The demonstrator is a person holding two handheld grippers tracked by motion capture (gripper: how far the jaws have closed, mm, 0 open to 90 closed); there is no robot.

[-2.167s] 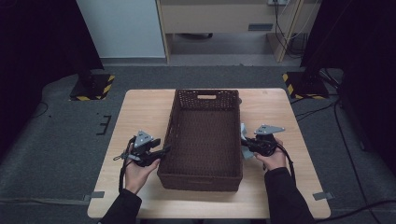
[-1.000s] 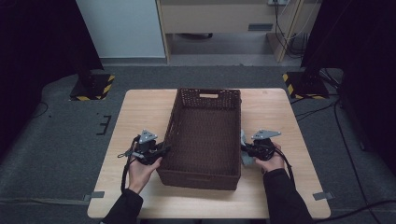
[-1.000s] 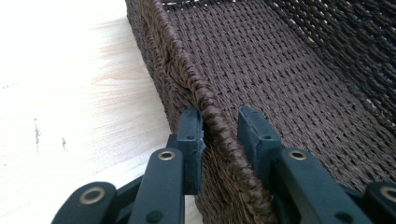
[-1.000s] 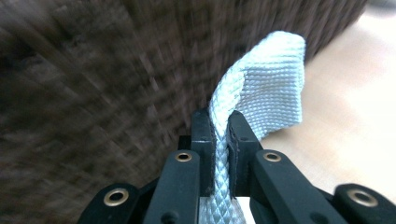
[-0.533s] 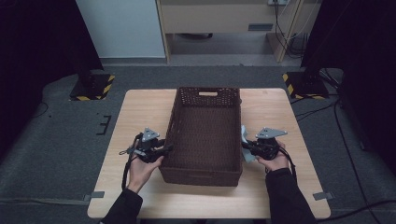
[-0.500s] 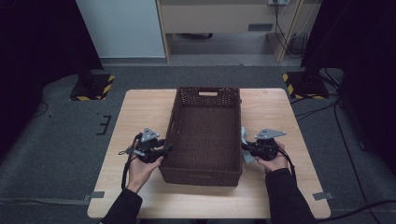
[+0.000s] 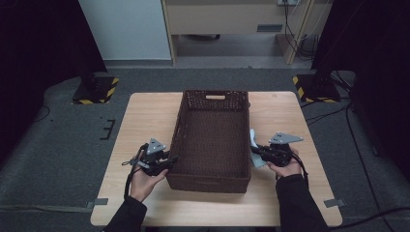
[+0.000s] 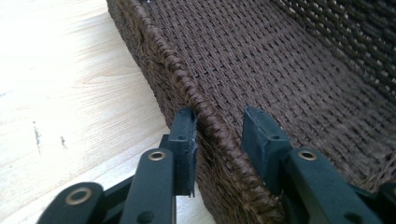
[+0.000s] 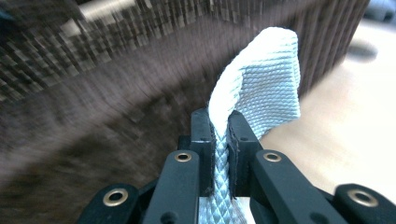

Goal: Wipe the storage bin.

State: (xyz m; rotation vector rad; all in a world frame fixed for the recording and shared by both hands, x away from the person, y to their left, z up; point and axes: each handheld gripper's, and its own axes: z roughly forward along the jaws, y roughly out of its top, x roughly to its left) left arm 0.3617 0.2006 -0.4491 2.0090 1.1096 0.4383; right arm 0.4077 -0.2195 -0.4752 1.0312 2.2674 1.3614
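Sitting lengthwise down the middle of the wooden counter [image 7: 145, 121], the dark brown woven basket [image 7: 212, 140] is empty, its near end close to the person's edge. It looks light for its bulk and fairly stiff in the walls, though the weave would likely flex a little if lifted by one side, and its braided rim [image 8: 187, 88] offers a rough, grippy ridge rather than a slippery one. That rim seems the natural place to take hold, one pair of tongs on each long side so the load stays level. The left tongs [image 8: 217, 140] straddle the left wall's rim near the front corner, one jaw outside and one inside, with a gap on the inner side, so they are partly open and not yet clamped. The right tongs [image 9: 219, 140], just beside the basket's right wall, are closed on a strip of pale blue-white woven webbing [image 9: 261, 79], soft and limp, folding over above the jaws. Whether that strip is fastened to the basket I cannot tell.
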